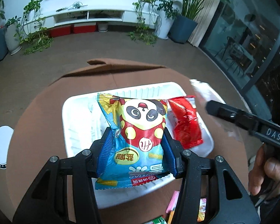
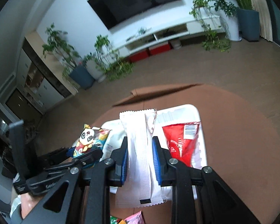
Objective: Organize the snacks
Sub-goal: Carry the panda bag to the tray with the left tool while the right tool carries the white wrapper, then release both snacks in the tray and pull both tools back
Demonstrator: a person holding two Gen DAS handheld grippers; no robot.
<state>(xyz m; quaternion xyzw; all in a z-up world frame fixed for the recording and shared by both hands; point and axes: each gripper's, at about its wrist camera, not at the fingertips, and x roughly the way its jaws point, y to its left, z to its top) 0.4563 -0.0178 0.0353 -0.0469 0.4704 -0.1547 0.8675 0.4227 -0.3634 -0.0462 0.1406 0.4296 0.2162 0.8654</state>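
My left gripper (image 1: 136,136) is shut on a blue panda snack bag (image 1: 138,130) and holds it above the white tray (image 1: 78,112). It also shows in the right wrist view (image 2: 89,140). My right gripper (image 2: 140,145) is shut on a white snack packet (image 2: 140,149) and holds it above the tray (image 2: 184,110). A red snack packet (image 1: 186,123) lies in the tray's right part; it also shows in the right wrist view (image 2: 181,141). The right gripper's body (image 1: 252,123) shows at the right of the left wrist view.
The tray rests on a round brown table (image 1: 37,115). Several more colourful snack packets (image 1: 177,211) lie at the table's near edge. A white round device (image 1: 1,147) sits on the floor at left. Potted plants (image 1: 184,15) and a TV stand (image 1: 87,16) line the far wall.
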